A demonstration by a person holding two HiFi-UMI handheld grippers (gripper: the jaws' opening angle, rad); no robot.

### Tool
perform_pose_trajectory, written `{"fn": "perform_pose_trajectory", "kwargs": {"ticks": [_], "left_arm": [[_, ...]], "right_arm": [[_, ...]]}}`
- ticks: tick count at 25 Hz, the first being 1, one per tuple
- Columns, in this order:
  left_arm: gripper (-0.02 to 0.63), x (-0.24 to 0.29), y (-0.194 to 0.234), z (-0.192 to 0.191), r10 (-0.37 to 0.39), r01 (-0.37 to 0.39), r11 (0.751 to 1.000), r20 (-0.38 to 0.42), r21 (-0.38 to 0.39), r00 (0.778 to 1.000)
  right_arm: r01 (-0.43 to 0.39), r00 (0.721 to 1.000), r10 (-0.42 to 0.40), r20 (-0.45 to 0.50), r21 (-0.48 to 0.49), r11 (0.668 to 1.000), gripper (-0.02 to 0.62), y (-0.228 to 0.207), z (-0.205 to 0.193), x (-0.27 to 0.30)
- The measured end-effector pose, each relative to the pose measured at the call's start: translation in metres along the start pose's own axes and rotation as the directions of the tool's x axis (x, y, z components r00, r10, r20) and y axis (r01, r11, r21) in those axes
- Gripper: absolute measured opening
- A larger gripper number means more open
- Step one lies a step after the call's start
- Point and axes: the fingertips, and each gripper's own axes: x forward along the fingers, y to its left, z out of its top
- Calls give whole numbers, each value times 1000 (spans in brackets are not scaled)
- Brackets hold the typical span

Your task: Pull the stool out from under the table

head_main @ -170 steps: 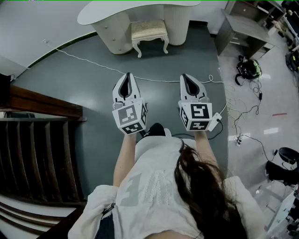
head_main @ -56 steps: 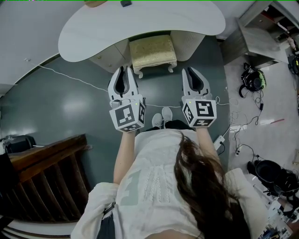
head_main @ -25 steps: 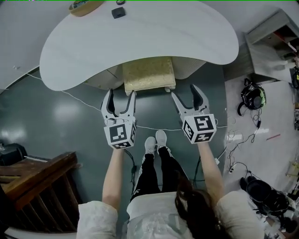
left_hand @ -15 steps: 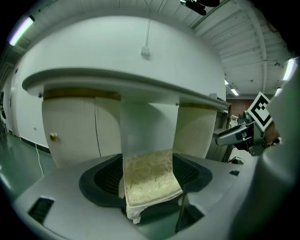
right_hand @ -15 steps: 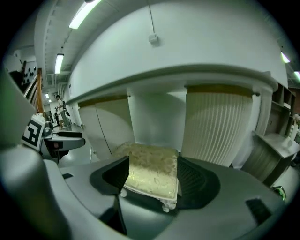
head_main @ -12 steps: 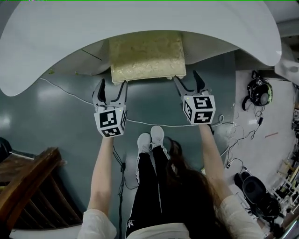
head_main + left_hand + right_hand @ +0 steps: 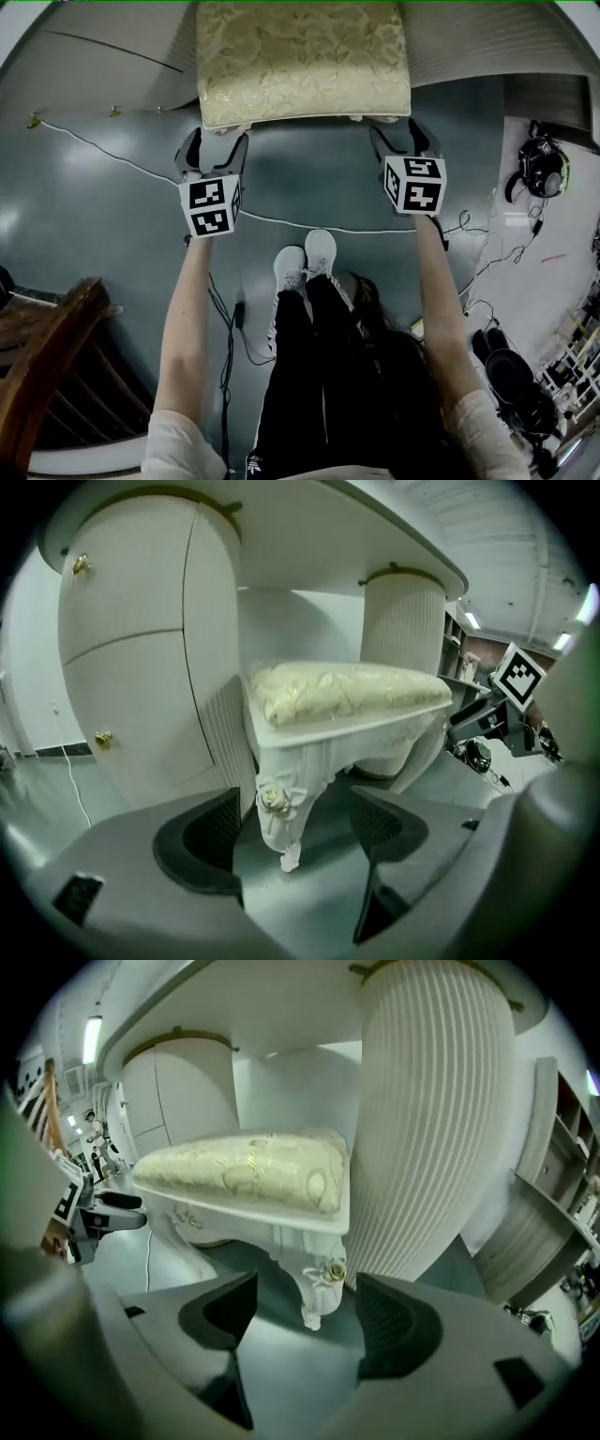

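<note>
The stool [image 7: 302,61] has a cream patterned cushion and white carved legs, and stands under the white table [image 7: 103,56]. My left gripper [image 7: 216,142] is at its front left corner. In the left gripper view the front left leg [image 7: 278,808] stands between the jaws of the left gripper [image 7: 292,827]; they are opening, with gaps on both sides. My right gripper [image 7: 401,136] is at the front right corner. In the right gripper view the right gripper [image 7: 305,1312] is open, and the front right leg [image 7: 319,1293] stands just ahead between its jaws, untouched.
The table's ribbed pedestal [image 7: 431,1129] rises close right of the stool, and its curved cabinet [image 7: 131,667] close left. A white cable [image 7: 112,155] crosses the grey floor. The person's shoes [image 7: 305,262] are behind the grippers. A wooden railing [image 7: 47,356] stands at lower left, headphones [image 7: 544,164] at right.
The view has dropped and closed in on the stool. Both grippers have moved forward from short of the stool to its two front corners, jaws around the legs.
</note>
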Motion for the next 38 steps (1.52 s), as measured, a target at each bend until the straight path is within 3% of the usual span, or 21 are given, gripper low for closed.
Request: {"fn": "perform_pose_trajectory", "kwargs": {"ticks": [10,14,17,34,38], "left_arm": [[334,51,2,-18,24,-22,999,-44,25,999],[330,62,12,-15,59,-50,992,-73,115,996],[282,63,9,-16,48,-35,985,-79,169,996],[270,60,13,-14,57,-36,983,-116,182,992],[270,43,6,-29,49,-24,983,-129,184,990]], "right_arm": [[18,999,-17,-44,28,999,321,-19,-22,52],[26,998,-24,-56,24,999,318,-19,-20,64],[50,997,-49,-65,6,999,258,-22,-21,66],[83,989,-80,-126,22,996,250,-17,-27,57],[78,987,-75,-139,18,997,250,-9,-44,43]]}}
